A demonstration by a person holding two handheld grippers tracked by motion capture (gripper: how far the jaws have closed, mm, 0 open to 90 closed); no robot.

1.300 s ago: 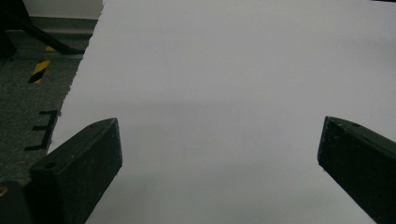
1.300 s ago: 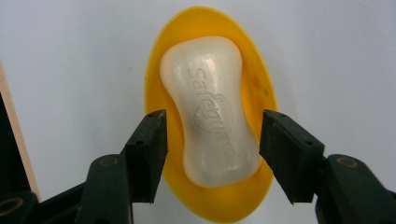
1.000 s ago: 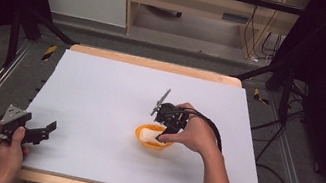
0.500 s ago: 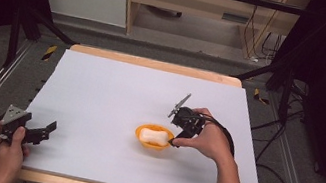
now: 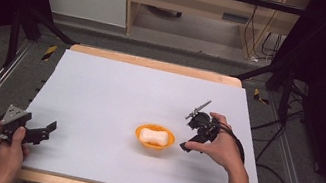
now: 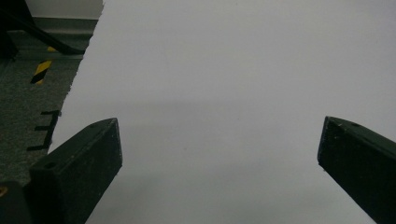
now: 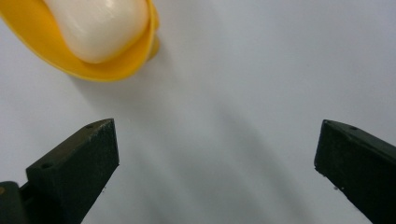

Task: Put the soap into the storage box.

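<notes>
On white table (image 5: 115, 93), orange bowl (image 5: 166, 142) unmarked.

Wide white table (image 5: 115, 93) lay bare across its far half and all down the left. The one obstacle was the orange bowl (image 5: 155, 137) with its white lump (image 5: 153, 136), sitting right of centre. The right gripper (image 5: 192, 135) hung just beside it, jaws spread; the left gripper (image 5: 37, 133) sat at the near-left edge, well apart.
</notes>
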